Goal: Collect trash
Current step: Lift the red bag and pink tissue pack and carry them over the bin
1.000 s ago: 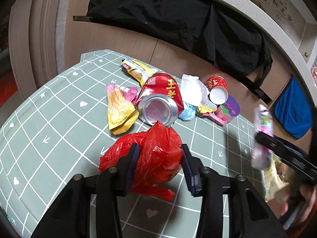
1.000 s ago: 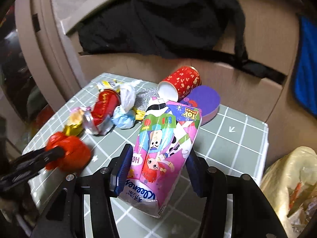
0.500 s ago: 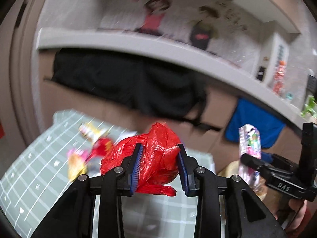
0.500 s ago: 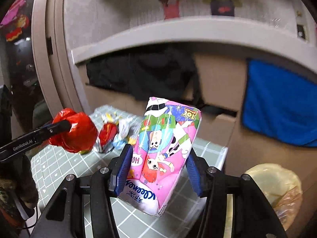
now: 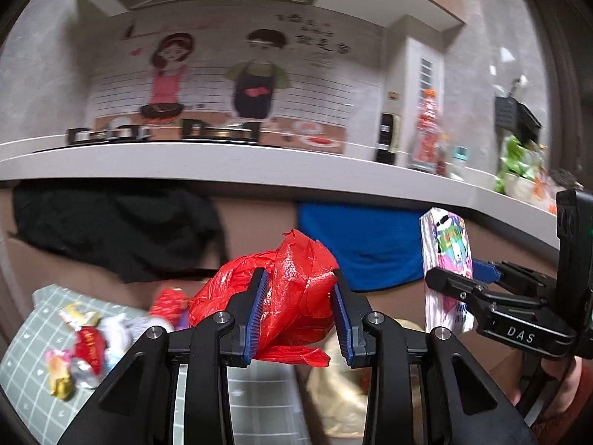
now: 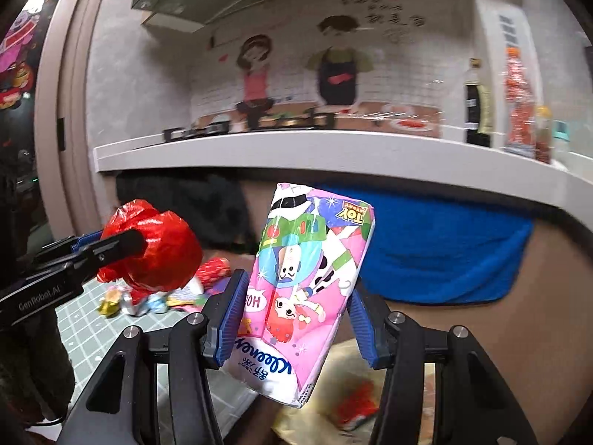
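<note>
left hand-held gripper (image 5: 298, 315) clamps red plastic bag (image 5: 281, 289), frame centre | right hand-held gripper (image 6: 294, 322) pinches tissue pack (image 6: 307, 289) | risk: slack bag slips short of yellowish trash bag (image 5: 341, 389), lower centre

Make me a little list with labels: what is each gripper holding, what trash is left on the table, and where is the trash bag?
left gripper: shut on the crumpled red plastic bag, lifted off the table
right gripper: shut on the pink tissue pack, also in the air
table: green checked cloth with a red can, wrappers and a red paper cup
trash bag: yellowish, open, below the tissue pack
</note>
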`<state>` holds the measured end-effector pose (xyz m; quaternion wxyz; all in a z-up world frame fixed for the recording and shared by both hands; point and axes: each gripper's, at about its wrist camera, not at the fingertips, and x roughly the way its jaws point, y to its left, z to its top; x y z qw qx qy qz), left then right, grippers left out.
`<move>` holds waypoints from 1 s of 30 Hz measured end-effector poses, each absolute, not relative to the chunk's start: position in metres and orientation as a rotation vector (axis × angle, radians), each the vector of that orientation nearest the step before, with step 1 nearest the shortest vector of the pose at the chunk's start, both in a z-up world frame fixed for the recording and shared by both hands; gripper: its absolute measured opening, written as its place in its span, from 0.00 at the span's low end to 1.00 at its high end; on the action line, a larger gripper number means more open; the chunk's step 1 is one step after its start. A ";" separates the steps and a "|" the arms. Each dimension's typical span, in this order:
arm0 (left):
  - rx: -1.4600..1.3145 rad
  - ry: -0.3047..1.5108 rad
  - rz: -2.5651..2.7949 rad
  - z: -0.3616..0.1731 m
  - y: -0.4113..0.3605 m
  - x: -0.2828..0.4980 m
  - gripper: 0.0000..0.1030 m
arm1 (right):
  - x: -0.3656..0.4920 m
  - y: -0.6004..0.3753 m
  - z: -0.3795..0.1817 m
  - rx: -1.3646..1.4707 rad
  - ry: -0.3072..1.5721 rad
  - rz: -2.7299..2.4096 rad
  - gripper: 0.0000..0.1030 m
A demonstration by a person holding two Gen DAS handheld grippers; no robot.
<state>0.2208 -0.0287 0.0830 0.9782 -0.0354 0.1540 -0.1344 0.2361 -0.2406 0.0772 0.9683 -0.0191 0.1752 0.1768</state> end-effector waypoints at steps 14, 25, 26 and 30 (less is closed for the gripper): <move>-0.048 0.380 -0.425 0.069 -0.107 0.252 0.34 | 0.236 -0.325 0.063 0.019 0.381 0.220 0.48; -0.075 0.489 -0.469 0.033 -0.128 0.285 0.34 | 0.256 -0.348 0.037 0.059 0.444 0.200 0.48; -0.078 0.497 -0.470 0.030 -0.129 0.287 0.34 | 0.257 -0.348 0.036 0.063 0.449 0.201 0.48; -0.087 0.540 -0.480 0.016 -0.134 0.299 0.34 | 0.269 -0.352 0.026 0.077 0.475 0.204 0.48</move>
